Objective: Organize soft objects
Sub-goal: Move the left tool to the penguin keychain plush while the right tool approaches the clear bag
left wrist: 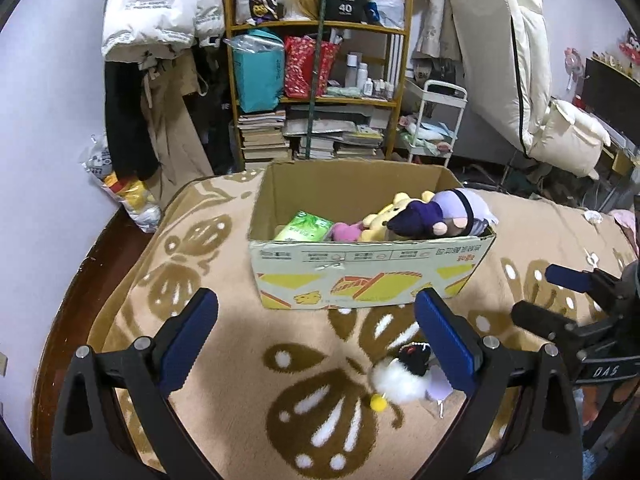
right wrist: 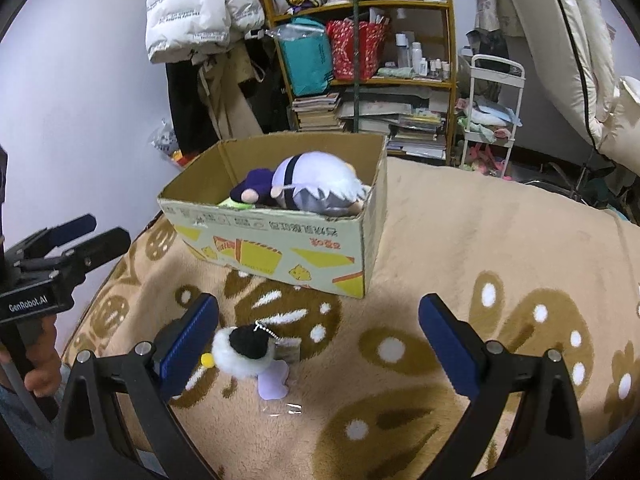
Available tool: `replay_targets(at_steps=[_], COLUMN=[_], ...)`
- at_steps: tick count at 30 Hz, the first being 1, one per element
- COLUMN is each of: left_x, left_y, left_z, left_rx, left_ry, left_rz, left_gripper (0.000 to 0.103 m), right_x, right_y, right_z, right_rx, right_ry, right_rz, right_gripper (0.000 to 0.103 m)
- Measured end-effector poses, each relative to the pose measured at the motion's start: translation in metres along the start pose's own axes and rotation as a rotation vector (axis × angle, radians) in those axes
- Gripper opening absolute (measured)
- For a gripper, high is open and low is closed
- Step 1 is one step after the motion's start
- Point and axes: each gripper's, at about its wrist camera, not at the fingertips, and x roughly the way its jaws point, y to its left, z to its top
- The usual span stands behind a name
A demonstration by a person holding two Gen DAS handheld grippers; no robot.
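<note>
We hold both tools, left point(left wrist: 316, 340) and right point(right wrist: 318, 344), wide and empty; the keychain toy point(right wrist: 244, 354) awaits boxing point(right wrist: 276, 248).

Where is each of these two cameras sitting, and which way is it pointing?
Left wrist view: sits on the left gripper, looking forward over the blanket at the cardboard box; its own two open fingers show, and the right gripper at the right edge.
Right wrist view: sits on the right gripper, facing the box from further right; its open fingers, the left gripper and a hand show.
Shared: box, small fluffy toy, shelf.
</note>
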Motion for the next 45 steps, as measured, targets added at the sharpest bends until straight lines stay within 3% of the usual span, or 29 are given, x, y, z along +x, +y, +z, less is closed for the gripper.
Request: replay_targets(at_steps=[5,20,45], left_x=[0.024,0.066,0.099], left_y=[-0.007,-0.028,-0.042], left_z=[-0.002,-0.018,-0.039], left_rx=[-0.003,0.091,0.109], left_ry=[0.099,0.226,0.386], left_rz=[-0.033,-0.075,-0.158], left_gripper=[0.098,0.097,0.097], right_x=[0.017,0.060,0.086], right_y=[0.005,0.008,0.034], right_z=[-0.004,-0.022,-0.037], right_rx=[-0.017,-0.021,-0.134], right_ry=[0.059,0.280,0.416], right_rz=[-0.004,-0.004,0.019], right_gripper=[0.103,0.103,0.103])
